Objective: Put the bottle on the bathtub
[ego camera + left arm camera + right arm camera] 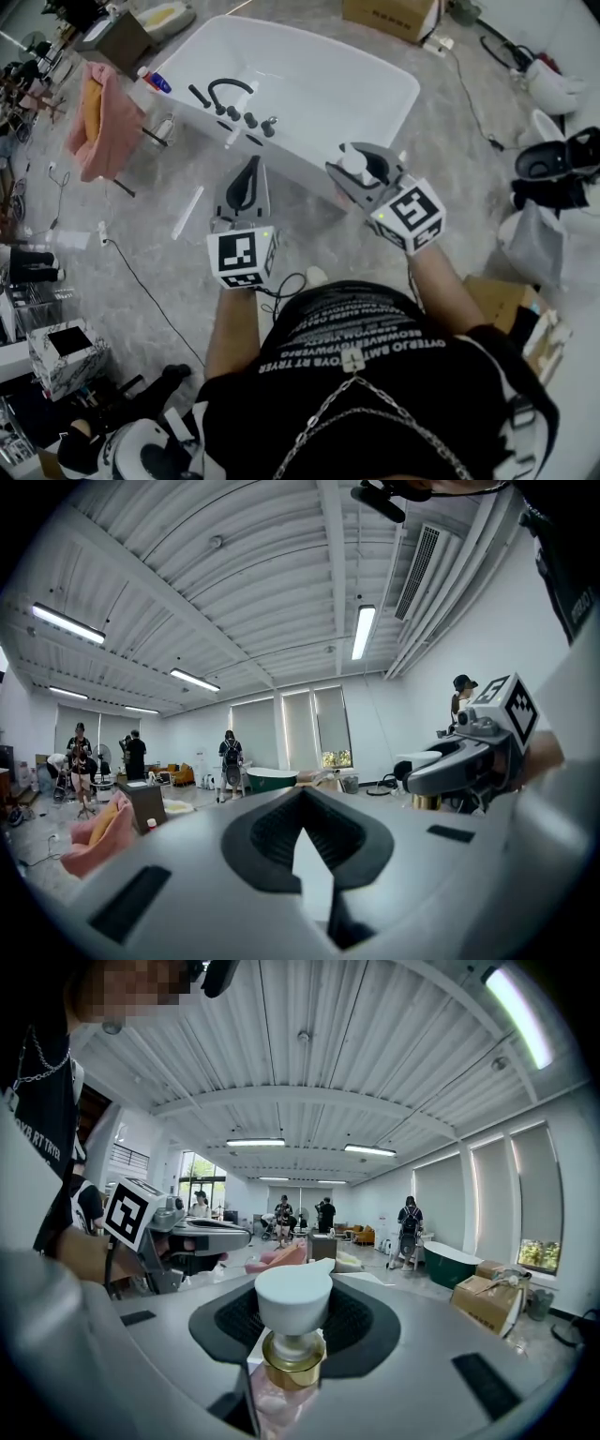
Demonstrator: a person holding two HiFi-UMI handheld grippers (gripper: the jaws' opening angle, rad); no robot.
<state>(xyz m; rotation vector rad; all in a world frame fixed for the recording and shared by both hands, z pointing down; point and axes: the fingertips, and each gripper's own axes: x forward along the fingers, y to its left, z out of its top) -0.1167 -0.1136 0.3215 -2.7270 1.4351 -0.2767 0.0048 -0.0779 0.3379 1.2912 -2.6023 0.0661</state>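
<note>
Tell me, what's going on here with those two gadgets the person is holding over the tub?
A person stands beside a white bathtub with a hand-held gripper in each hand. The right gripper is clamped on a pump bottle with a white pump head and a gold collar, and holds it up near the tub's near edge. The left gripper holds nothing and its jaws are together. The bottle has not yet been set down on the bathtub.
</note>
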